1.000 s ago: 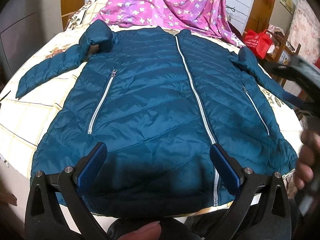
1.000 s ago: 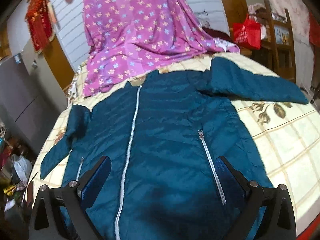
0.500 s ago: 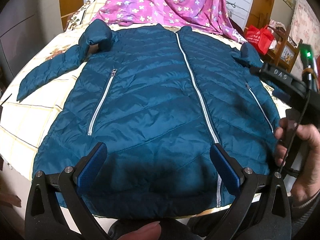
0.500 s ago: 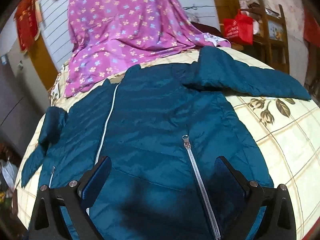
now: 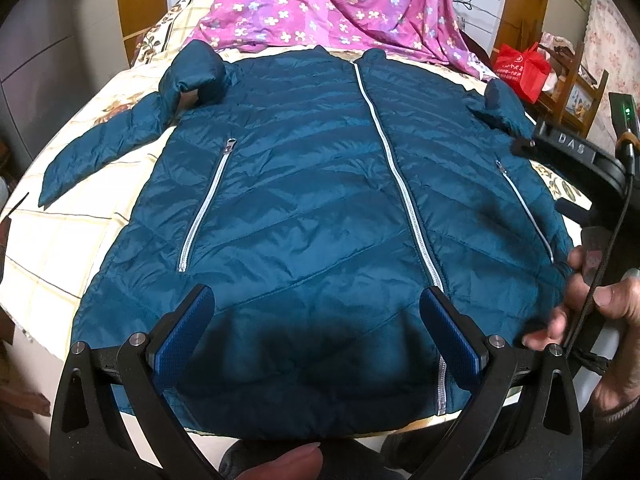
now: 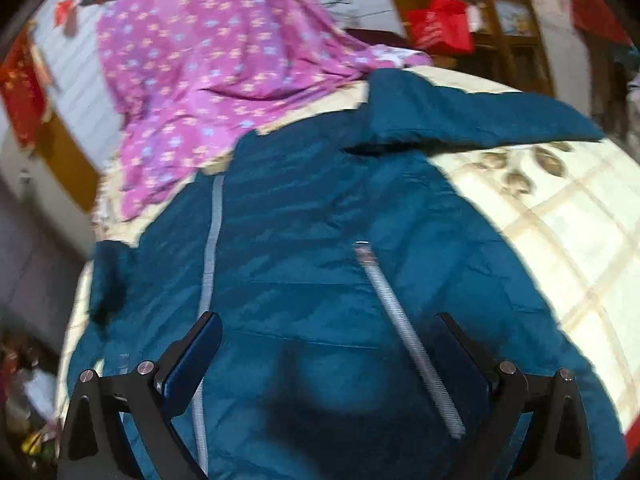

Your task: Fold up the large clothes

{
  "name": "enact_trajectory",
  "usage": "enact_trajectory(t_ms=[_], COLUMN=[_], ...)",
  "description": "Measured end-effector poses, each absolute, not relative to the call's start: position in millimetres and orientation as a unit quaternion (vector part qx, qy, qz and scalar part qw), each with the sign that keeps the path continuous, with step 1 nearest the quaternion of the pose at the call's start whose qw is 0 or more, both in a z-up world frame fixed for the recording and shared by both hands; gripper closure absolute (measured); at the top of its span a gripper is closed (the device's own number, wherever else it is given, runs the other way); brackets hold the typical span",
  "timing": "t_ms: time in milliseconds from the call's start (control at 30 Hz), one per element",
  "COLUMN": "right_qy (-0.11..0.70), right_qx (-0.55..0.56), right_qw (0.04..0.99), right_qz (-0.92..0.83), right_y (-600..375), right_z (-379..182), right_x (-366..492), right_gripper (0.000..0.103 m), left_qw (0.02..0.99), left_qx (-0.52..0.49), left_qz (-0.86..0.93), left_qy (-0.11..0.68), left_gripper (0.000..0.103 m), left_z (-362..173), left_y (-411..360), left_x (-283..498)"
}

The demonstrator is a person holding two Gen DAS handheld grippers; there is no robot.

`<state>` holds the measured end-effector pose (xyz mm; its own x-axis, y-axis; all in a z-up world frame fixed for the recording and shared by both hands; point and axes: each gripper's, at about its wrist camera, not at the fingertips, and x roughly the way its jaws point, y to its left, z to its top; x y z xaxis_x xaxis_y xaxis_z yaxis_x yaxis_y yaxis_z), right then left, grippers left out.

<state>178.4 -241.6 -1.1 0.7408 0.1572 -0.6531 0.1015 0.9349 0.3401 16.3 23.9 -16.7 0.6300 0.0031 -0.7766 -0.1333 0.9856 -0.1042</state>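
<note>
Both claws nearer jacket [image 5: 320,200] now.

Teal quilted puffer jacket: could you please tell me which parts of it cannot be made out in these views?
- Teal quilted puffer jacket, hem: left wrist view, hidden behind the left tongs.
- Its right sleeve: same view, covered by the other black handheld device.
- Quilting detail: right wrist view, motion-blurred.

Right hand-held gripper [image 6: 328,360] moved closer over jacket [image 6: 320,260] (blurred).
</note>
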Motion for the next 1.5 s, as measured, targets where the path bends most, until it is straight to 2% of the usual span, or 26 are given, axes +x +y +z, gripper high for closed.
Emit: enact_trajectory(t_ms=[167,533,833,1267,1500], right_qy=[0.348,0.396,0.325,0.336,0.357], right_qx=[0.160,0.144,0.060,0.067,0.040], right_qw=[0.923,0.905,0.943,0.938,0.931], right_qz=[0.013,0.060,0.043,0.056,0.059], right_y=[-244,-224,-203,-210,-201], right_z=[5,-4,6,0,-3], right_x=[175,179,165,171,175], right_gripper=[0.000,0.000,0.000,0.001,0.004], left_qw=[0.899,0.897,0.897,0.898,0.898], left_qx=[-0.078,-0.086,-0.085,-0.086,-0.087], left_qz=[0.037,0.032,0.032,0.032,0.031], left_qy=[0.428,0.432,0.432,0.431,0.431], left_gripper=[0.000,0.000,0.000,0.000,0.000], left_z=[-17,-16,-17,-17,-17], left_y=[24,29,29,29,29], left_x=[16,15,15,15,15])
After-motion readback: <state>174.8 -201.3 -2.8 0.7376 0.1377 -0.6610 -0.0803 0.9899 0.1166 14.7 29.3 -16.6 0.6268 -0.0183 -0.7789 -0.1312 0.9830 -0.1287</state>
